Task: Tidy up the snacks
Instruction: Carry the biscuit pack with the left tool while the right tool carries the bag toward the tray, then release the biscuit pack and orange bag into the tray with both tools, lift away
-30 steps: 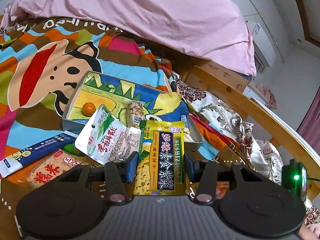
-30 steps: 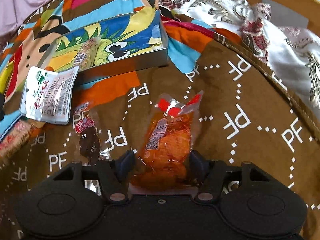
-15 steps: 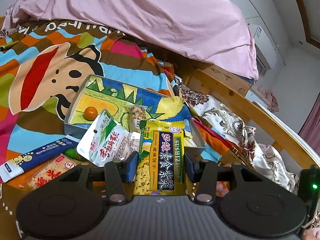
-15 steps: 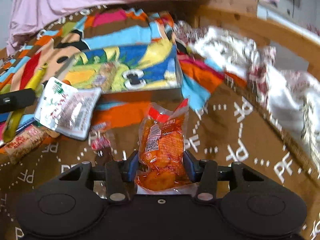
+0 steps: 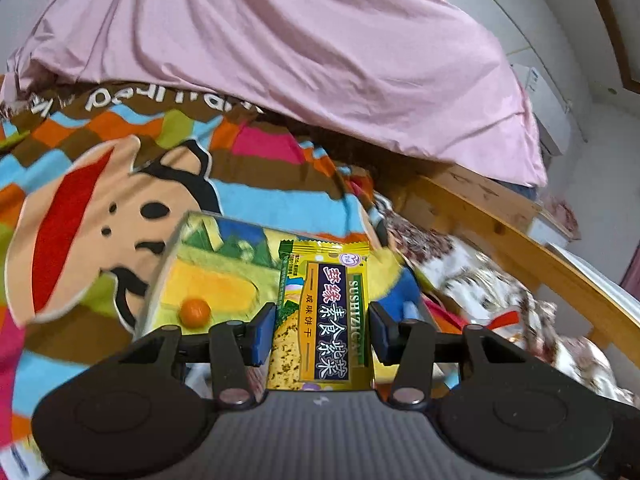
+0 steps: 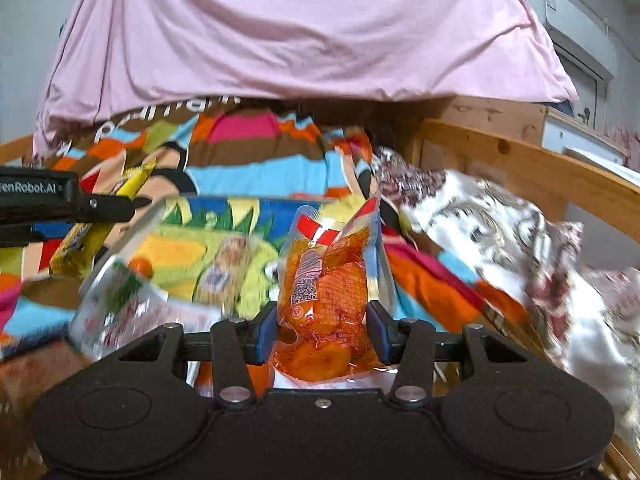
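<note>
My left gripper (image 5: 322,332) is shut on a yellow cracker packet (image 5: 326,308) with a dark blue label, held just above the near end of a shallow cartoon-printed tin box (image 5: 208,272). A small orange fruit (image 5: 195,311) lies in the box. My right gripper (image 6: 322,330) is shut on an orange snack pouch (image 6: 328,292) with a red top, raised off the blanket in front of the same box (image 6: 240,220). In the right wrist view the left gripper (image 6: 132,202) and its yellow packet (image 6: 92,236) show at the left edge.
A white and green snack bag (image 6: 116,300) lies by the box's near left corner, and a wrapped snack (image 6: 220,272) sits inside the box. A pink quilt (image 5: 280,60) is heaped behind, a wooden bed rail (image 5: 520,248) runs at the right, and a floral cloth (image 6: 500,240) lies beside it.
The right gripper closed on the orange pouch and lifted it off the brown blanket toward the box. The left gripper carried the yellow packet forward over the box.
</note>
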A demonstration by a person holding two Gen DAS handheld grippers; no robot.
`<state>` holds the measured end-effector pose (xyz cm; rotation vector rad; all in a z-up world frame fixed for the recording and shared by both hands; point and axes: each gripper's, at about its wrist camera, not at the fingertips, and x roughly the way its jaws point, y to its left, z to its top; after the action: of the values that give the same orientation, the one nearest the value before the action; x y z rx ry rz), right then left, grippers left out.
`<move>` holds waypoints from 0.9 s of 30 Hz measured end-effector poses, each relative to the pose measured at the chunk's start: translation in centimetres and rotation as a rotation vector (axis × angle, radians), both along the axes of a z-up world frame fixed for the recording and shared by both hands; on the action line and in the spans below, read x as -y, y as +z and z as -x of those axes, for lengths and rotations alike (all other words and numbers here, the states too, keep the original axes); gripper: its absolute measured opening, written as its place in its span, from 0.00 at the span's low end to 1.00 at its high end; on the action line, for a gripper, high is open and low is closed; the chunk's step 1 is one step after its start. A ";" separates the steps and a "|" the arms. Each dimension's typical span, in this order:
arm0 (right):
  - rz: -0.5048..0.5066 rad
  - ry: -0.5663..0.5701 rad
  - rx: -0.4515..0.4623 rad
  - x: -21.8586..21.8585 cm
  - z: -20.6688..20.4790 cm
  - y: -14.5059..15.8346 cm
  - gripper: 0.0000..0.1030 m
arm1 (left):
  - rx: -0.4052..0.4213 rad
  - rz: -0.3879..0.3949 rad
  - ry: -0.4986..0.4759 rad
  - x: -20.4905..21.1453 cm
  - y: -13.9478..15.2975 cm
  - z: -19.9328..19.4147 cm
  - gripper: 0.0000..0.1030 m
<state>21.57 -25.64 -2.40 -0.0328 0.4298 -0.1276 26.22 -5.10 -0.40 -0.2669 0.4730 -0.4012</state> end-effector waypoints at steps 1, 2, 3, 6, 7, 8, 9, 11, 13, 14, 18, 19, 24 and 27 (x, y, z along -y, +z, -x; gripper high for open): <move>-0.008 -0.003 0.012 0.1 -0.9 0.0 0.47 | -0.003 -0.001 0.009 -0.1 0.0 -1.0 0.51; -0.018 -0.006 0.021 0.2 -1.9 -0.1 0.47 | -0.008 0.001 0.019 -0.2 -0.1 -1.8 0.51; -0.027 -0.009 0.027 0.2 -2.8 -0.1 0.47 | -0.013 0.004 0.026 -0.2 -0.2 -2.6 0.51; -0.055 -0.020 0.030 0.3 -5.8 -0.5 0.47 | -0.037 0.013 0.047 -0.4 -1.1 -5.2 0.51; -0.059 -0.021 0.030 0.2 -6.5 -0.7 0.47 | -0.044 0.010 0.045 -0.4 -1.5 -5.9 0.51; -0.062 -0.021 0.030 0.2 -7.4 -0.9 0.47 | -0.052 0.005 0.046 -0.4 -2.0 -6.7 0.51; -0.063 -0.019 0.028 0.3 -8.1 -1.1 0.47 | -0.061 0.001 0.049 -0.4 -2.4 -7.3 0.51; -0.070 -0.017 0.015 0.3 -9.6 -1.7 0.48 | -0.090 0.011 0.054 -0.4 -3.5 -8.6 0.51; -0.076 -0.015 -0.002 0.3 -10.9 -2.3 0.48 | -0.104 0.011 0.065 -0.5 -4.5 -9.4 0.51; -0.081 -0.014 -0.010 0.2 -11.3 -2.6 0.48 | -0.103 0.001 0.064 -0.4 -4.9 -9.7 0.51; -0.097 -0.020 -0.057 0.2 -12.9 -3.9 0.48 | -0.114 -0.010 0.056 -0.1 -5.8 -10.7 0.51; -0.099 -0.022 -0.072 0.1 -13.3 -4.2 0.48 | -0.114 -0.014 0.047 0.1 -6.0 -10.8 0.51; -0.093 -0.026 -0.105 -0.2 -14.0 -5.5 0.45 | -0.102 -0.096 0.014 1.5 -6.6 -11.3 0.51; -0.068 -0.015 -0.105 -0.7 -14.0 -5.6 0.46 | -0.118 -0.134 0.014 2.0 -7.1 -11.5 0.51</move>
<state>35.58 -24.97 -7.98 0.0308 0.5396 -0.1267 37.73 -7.13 -7.54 -0.1642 0.6114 -0.3391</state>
